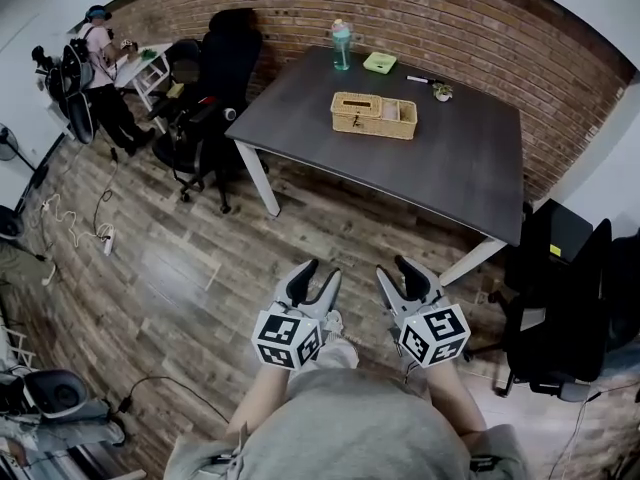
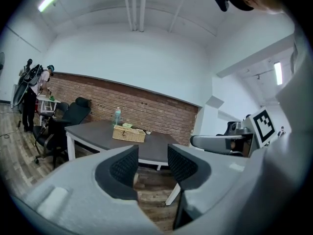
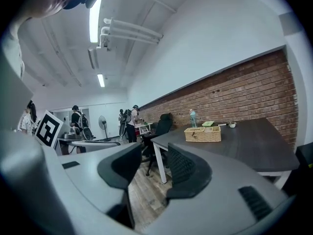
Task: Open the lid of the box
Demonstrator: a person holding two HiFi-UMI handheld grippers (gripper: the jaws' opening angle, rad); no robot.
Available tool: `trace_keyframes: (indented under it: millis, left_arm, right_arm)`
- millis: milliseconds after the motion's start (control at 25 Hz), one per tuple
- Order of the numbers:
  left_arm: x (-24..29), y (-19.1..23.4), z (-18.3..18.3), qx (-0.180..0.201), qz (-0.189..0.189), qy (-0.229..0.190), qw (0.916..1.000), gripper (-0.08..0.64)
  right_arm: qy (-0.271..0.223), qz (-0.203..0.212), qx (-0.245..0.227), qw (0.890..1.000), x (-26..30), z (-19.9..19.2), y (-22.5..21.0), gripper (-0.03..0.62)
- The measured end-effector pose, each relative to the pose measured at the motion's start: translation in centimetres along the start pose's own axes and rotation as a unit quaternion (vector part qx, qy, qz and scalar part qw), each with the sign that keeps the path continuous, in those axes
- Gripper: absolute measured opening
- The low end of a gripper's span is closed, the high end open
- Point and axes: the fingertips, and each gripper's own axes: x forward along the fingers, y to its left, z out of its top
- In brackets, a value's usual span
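While the wicker box (image 1: pixel 373 115) sat well in from the edges of the dark desk (image 1: pixel 470 178), rather nearer the brick wall, nothing was touching it. Its lid looked to be down over the left part. From that far off, though, I could only guess where the lid ended and the open compartments at the right end began. A bottle (image 1: pixel 341 44) stood behind the box near the desk's far edge, with a small green dish (image 1: pixel 379 62) just beside it.

Both tools were well short of the desk, held out level over the wooden floor in front of the person. The left tool (image 1: pixel 320 273) had its jaws spread wide with nothing between them, and the right tool (image 1: pixel 397 270) was likewise parted and empty.

The job had not begun, by my reckoning, and the trouble would come at the box itself. Wicker that light would likely skid or tip if one tool pulled at the lid while the other failed to steady the body. A reach carried too far could knock the bottle over.

No view showed a hinge, a catch or which edge of the lid lifts, since the box was tiny in both gripper views. The person's hands were hidden under the tools' bodies. Black office chairs (image 1: pixel 215 78) crowded the desk's left end, and someone (image 1: pixel 100 63) stood working at a small table beyond them.
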Motion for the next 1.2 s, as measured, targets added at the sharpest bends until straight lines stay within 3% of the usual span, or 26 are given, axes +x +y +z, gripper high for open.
trace_keyframes:
  millis: [560, 1200]
  left_arm:
    - [9.3, 7.8, 4.2, -0.002, -0.018, 0.013, 0.9997, 0.184]
    - [17.0, 15.1, 6.3, -0.003, -0.04, 0.021, 0.999, 0.183]
  right_arm:
    - [0.002, -0.021, 0.002, 1.0, 10.7, 3.7, -4.8, 0.164]
    - [0.001, -0.044, 0.001, 0.999, 20.3, 5.6, -8.4, 0.164]
